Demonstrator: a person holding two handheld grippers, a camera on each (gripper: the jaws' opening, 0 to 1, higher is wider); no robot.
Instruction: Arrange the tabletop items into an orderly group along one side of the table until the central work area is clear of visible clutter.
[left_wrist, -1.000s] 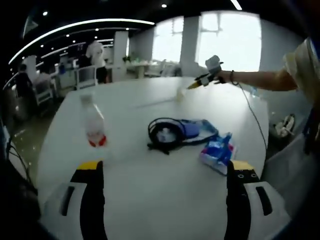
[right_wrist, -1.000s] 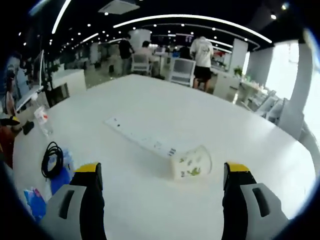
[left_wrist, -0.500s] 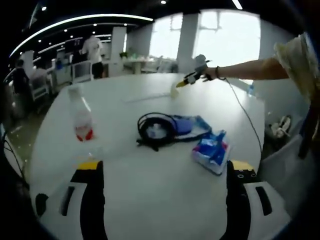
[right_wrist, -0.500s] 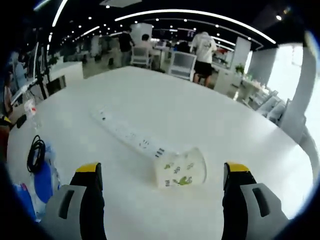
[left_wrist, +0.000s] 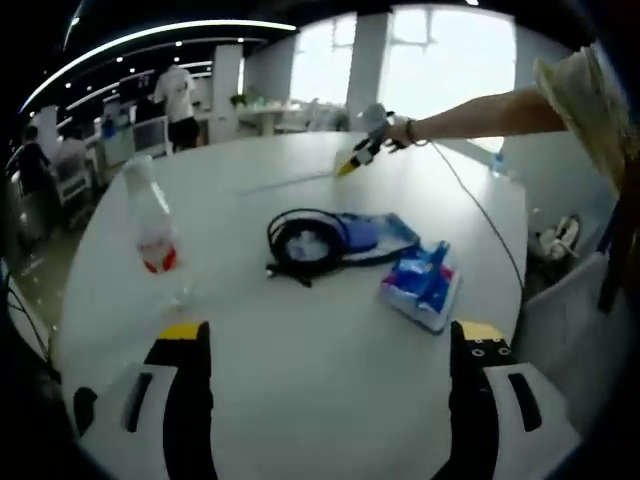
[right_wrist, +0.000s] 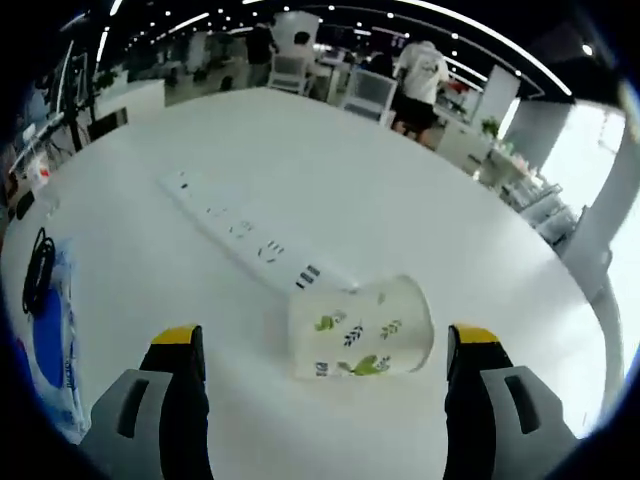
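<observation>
The tipped paper cup (right_wrist: 360, 328) is being framed between the spread-open right gripper (right_wrist: 325, 355), awaiting closure, while the left gripper (left_wrist: 325, 350) is being held open, empty.

Paper cup (right_wrist: 362, 328) on its side between the open jaws — power strip (right_wrist: 245, 232) just behind it.

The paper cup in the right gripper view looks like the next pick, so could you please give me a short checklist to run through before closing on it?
1. Right gripper open wide enough for the paper cup: ok.
2. Cup between the gripper's sides: ok, roughly centred.
3. Cup upright: not ok, it lies on its side on the table.
4. Cup clear of the power strip: not ok, the strip's end meets it.
5. Cup empty: cannot tell.
6. Left gripper open and holding nothing: ok; bottle, cable coil and blue packet lie ahead.
</observation>
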